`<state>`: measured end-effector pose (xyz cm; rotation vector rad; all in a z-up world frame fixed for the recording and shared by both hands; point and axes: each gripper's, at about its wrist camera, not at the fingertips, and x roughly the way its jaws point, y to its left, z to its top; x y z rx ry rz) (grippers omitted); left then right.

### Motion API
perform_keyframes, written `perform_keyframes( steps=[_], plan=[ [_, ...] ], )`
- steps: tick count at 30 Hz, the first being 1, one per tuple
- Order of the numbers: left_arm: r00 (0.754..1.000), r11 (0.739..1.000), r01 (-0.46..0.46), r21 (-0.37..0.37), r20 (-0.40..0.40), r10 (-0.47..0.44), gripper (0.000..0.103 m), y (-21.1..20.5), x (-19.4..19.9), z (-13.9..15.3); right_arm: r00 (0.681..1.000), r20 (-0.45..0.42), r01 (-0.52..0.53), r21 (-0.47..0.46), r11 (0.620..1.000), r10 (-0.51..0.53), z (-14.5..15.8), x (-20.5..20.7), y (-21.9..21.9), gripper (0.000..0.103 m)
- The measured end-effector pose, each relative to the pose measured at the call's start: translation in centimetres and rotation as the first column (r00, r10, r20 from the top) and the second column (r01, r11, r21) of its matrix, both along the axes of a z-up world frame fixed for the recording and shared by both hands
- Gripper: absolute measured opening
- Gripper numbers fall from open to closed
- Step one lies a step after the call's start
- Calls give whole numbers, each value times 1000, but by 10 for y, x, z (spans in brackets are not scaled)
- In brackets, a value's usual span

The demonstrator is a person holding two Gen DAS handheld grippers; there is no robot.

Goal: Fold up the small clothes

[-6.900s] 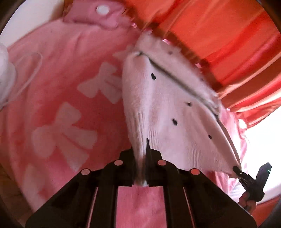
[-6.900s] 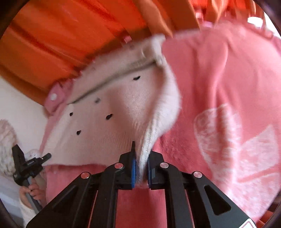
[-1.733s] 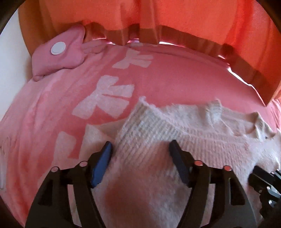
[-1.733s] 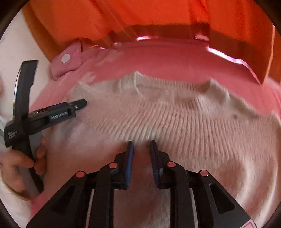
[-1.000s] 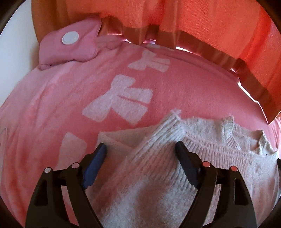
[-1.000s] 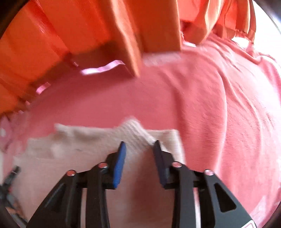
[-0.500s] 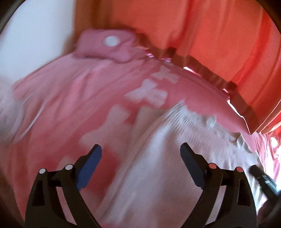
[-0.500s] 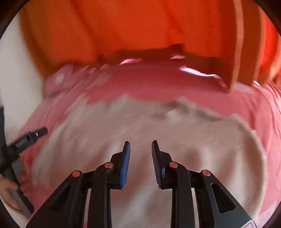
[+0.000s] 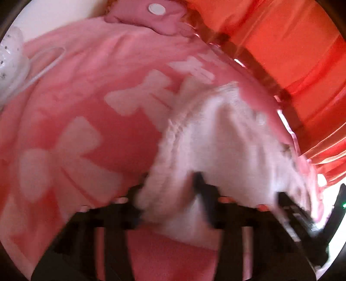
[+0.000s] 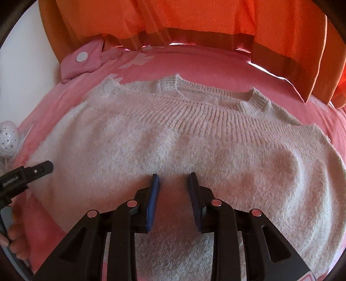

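A small cream knit sweater (image 10: 194,147) lies flat on a pink blanket (image 10: 194,64), neck ribbing toward the far side. My right gripper (image 10: 173,179) hovers open over the sweater's middle, holding nothing. In the left wrist view my left gripper (image 9: 170,186) is blurred and has the sweater's left edge (image 9: 216,138) bunched between its fingers, lifted off the blanket. The left gripper also shows at the left edge of the right wrist view (image 10: 28,173), at the sweater's side. The right gripper shows at the lower right of the left view (image 9: 302,218).
The pink blanket has white bow prints (image 9: 71,160). A pink pouch with a white button (image 9: 155,10) lies at its far end. Orange curtains (image 10: 216,21) hang behind. A white spotted soft item (image 9: 10,56) with a cord lies at the left.
My left gripper went from wide open above the sweater to closed on its left edge. My right gripper has steadied over the sweater's middle, still open.
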<state>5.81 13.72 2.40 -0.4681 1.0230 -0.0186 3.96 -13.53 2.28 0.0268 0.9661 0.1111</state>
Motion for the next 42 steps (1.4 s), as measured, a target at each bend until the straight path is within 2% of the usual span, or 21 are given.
perform_keyframes(
  steps=[3, 6, 9, 11, 12, 14, 17, 19, 20, 22, 24, 26, 27, 28, 30, 31, 34, 37, 40, 41, 42],
  plan=[
    [994, 999, 36, -15, 99, -34, 22, -17, -7, 40, 1000, -3, -3, 20, 1000, 3, 2, -3, -7, 28],
    [967, 992, 125, -13, 228, -119, 19, -52, -16, 93, 999, -21, 33, 127, 991, -31, 13, -8, -26, 29],
    [899, 967, 255, 26, 361, -247, 11, -106, -27, 148, 989, 15, 137, 319, 938, -149, 43, -21, -81, 30],
    [846, 931, 363, 43, 404, -349, 11, -152, -34, 169, 967, 48, 213, 379, 901, -248, 60, -37, -121, 31],
    [820, 908, 415, 52, 412, -398, 11, -177, -37, 172, 950, 63, 257, 393, 883, -305, 66, -49, -143, 32],
    [789, 872, 486, 63, 398, -468, 11, -217, -39, 162, 912, 86, 339, 396, 854, -402, 71, -73, -178, 35],
    [769, 816, 572, 81, 293, -568, 11, -283, -32, 111, 859, 57, 444, 412, 796, -509, 58, -110, -220, 37],
    [770, 790, 606, 94, 183, -612, 11, -316, -29, 60, 842, -19, 482, 473, 738, -538, 45, -123, -236, 37],
    [772, 782, 619, 78, 122, -624, 11, -327, -31, 33, 847, -39, 466, 534, 706, -530, 41, -128, -243, 37],
    [780, 787, 610, 95, 101, -617, 11, -329, -39, 13, 855, -12, 438, 552, 709, -518, 45, -130, -244, 38],
    [773, 785, 604, 138, 139, -619, 13, -322, -53, 20, 869, 13, 414, 530, 740, -495, 49, -125, -237, 45],
    [759, 775, 617, 138, 156, -632, 16, -309, -62, 33, 888, 28, 377, 527, 761, -459, 53, -120, -229, 51],
    [747, 767, 628, 133, 175, -642, 25, -296, -67, 43, 898, 41, 353, 525, 774, -438, 55, -117, -223, 53],
    [741, 765, 628, 145, 191, -644, 44, -284, -73, 51, 904, 50, 338, 522, 783, -424, 58, -115, -219, 59],
    [741, 772, 602, 207, 215, -636, 67, -259, -82, 61, 922, 63, 299, 513, 805, -383, 61, -106, -208, 64],
    [746, 774, 586, 239, 215, -631, 69, -248, -84, 61, 928, 60, 288, 511, 810, -367, 61, -102, -205, 65],
    [785, 780, 538, 318, 148, -602, 70, -222, -85, 42, 954, 33, 241, 502, 830, -297, 59, -85, -188, 69],
    [839, 822, 487, 297, 104, -534, 70, -202, -75, 20, 974, -3, 198, 492, 848, -226, 55, -63, -167, 69],
    [879, 861, 434, 264, 84, -469, 70, -192, -58, 7, 984, -30, 169, 464, 870, -176, 51, -41, -146, 70],
    [886, 868, 428, 252, 73, -458, 68, -189, -56, 3, 987, -47, 158, 447, 880, -153, 48, -31, -137, 65],
    [890, 875, 427, 228, 64, -451, 55, -186, -54, 1, 989, -52, 149, 440, 886, -140, 47, -27, -131, 57]
  ],
)
